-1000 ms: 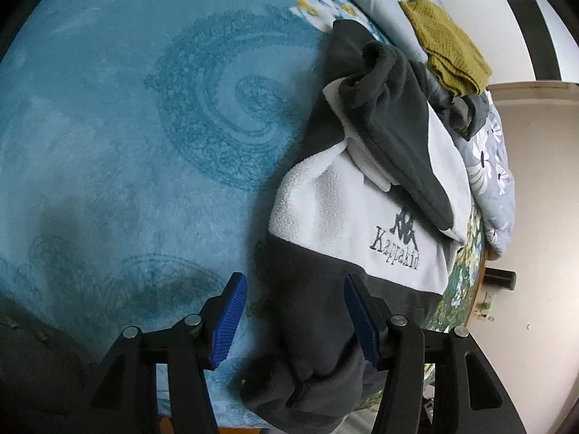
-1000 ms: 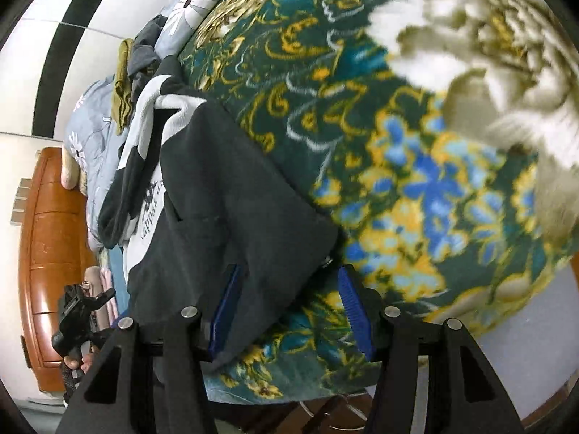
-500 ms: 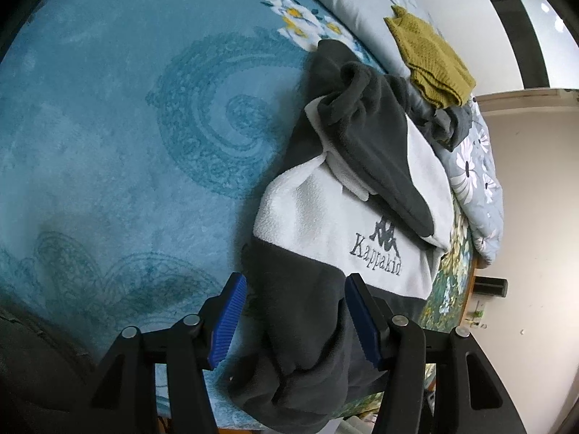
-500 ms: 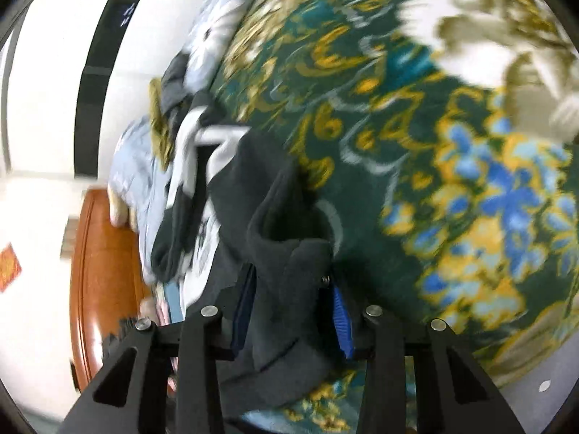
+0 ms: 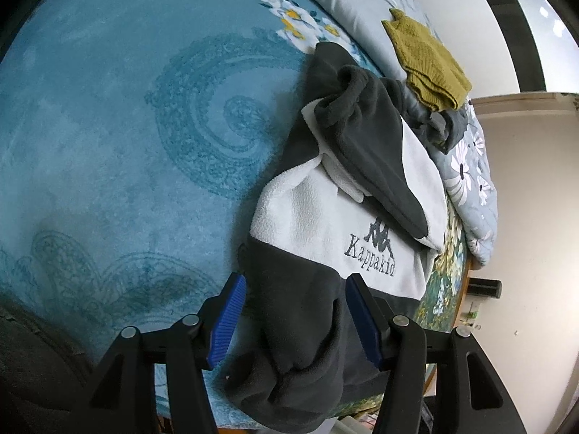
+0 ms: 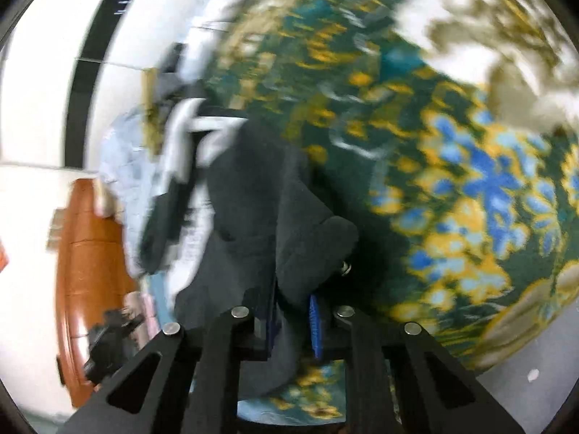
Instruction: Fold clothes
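A dark grey and white fleece top (image 5: 325,224) with a "Kappakid" logo lies on the blue blanket (image 5: 108,152), one dark sleeve folded across its chest. My left gripper (image 5: 295,311) stands open over the top's dark hem, its blue pads either side of the cloth and not pressing it. In the blurred right wrist view the same fleece top (image 6: 253,195) rises in a bunched fold, and my right gripper (image 6: 293,314) is closing on that dark hem corner, which fills the narrow gap between its blue pads.
A folded mustard knit (image 5: 427,61) and a grey floral duvet (image 5: 470,181) lie past the top. A green floral blanket (image 6: 434,144) covers the right side. A wooden bed frame (image 6: 83,271) and white wall sit at the left of the right wrist view.
My right gripper's jaws have come together on the dark hem corner and bunched it upward. The left gripper has kept its place and its gap.
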### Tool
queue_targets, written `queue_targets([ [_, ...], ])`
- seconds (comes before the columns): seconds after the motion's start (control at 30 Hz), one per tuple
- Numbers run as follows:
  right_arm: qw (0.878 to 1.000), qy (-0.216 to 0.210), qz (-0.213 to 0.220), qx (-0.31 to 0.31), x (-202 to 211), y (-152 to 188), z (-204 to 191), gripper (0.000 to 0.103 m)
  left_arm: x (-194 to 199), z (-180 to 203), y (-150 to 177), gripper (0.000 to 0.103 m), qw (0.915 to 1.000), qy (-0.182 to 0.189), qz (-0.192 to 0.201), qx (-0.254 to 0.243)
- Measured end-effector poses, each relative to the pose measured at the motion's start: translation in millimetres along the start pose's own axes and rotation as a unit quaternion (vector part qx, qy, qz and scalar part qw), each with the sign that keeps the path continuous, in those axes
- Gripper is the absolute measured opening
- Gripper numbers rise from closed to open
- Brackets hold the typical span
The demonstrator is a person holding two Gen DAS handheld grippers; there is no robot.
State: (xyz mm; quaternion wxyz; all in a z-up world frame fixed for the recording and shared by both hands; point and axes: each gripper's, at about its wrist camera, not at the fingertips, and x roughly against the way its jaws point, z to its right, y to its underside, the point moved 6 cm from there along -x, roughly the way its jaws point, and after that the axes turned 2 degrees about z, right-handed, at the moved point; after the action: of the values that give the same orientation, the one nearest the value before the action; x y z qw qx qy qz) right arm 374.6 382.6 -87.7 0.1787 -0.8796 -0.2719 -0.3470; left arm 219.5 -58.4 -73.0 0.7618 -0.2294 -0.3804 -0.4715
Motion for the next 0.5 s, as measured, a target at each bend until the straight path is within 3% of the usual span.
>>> queue_targets([
  [0.07, 1.000, 0.008, 0.012, 0.027, 5.0, -3.3, -9.1, 0.014, -1.0, -1.4, 0.3, 0.062, 1.0000, 0.002, -0.002, 0.005],
  [0.3, 0.996, 0.068, 0.062, 0.007, 30.1, -24.6, 8.8, 0.009, 2.9, -3.7, -1.8, 0.062, 0.9998, 0.015, 0.004, 0.013],
  [0.4, 0.995, 0.091, 0.049, -0.011, 27.3, -26.5, 26.4, 0.008, 2.2, -4.4, -1.7, 0.062, 0.9997, 0.019, 0.002, 0.014],
  [0.5, 0.994, 0.103, 0.032, 0.011, 18.9, -16.6, 19.6, 0.007, 1.8, -1.1, 0.3, 0.062, 0.9999, 0.016, 0.001, -0.002],
])
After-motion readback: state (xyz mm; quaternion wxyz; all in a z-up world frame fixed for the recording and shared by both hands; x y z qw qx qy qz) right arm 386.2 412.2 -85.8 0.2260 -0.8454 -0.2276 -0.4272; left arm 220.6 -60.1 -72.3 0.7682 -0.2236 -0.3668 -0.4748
